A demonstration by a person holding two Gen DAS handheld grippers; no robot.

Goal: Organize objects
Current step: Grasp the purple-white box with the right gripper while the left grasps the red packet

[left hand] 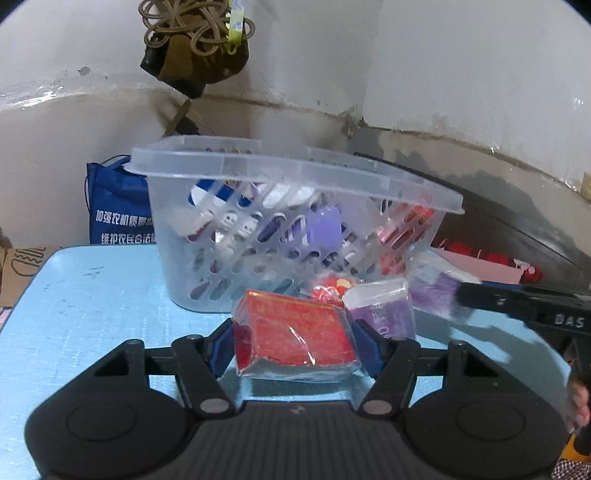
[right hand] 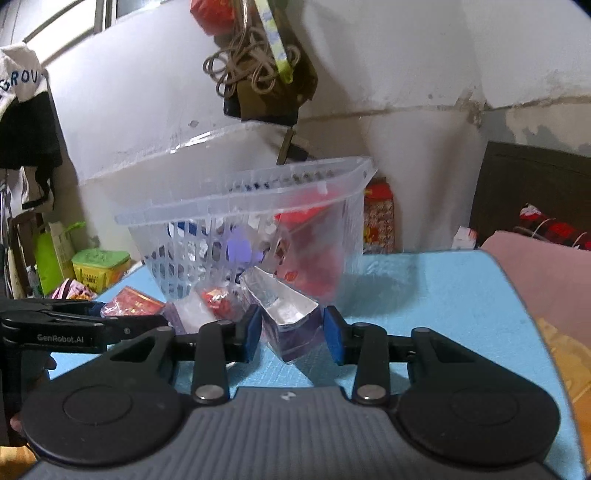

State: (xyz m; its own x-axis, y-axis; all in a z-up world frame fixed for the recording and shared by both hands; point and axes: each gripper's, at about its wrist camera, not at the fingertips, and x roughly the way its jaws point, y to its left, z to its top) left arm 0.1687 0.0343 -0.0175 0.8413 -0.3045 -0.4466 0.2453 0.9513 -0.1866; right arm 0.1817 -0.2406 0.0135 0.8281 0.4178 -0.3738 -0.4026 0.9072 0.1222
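Fingers: left gripper (left hand: 293, 341) clamps red packet (left hand: 295, 334), right gripper (right hand: 291, 332) pinches purple carton (right hand: 291, 328); slick wrap may slip before basket (left hand: 280, 236)

A tangle of tan cord (left hand: 192, 26) hangs on the stained white wall (left hand: 461, 66) over a dark olive bag (left hand: 192, 62). A blue tote bag (left hand: 114, 199) with white lettering stands behind the light blue table (left hand: 92, 295). A green lidded tub (right hand: 99, 267) sits lower, off the table's side.
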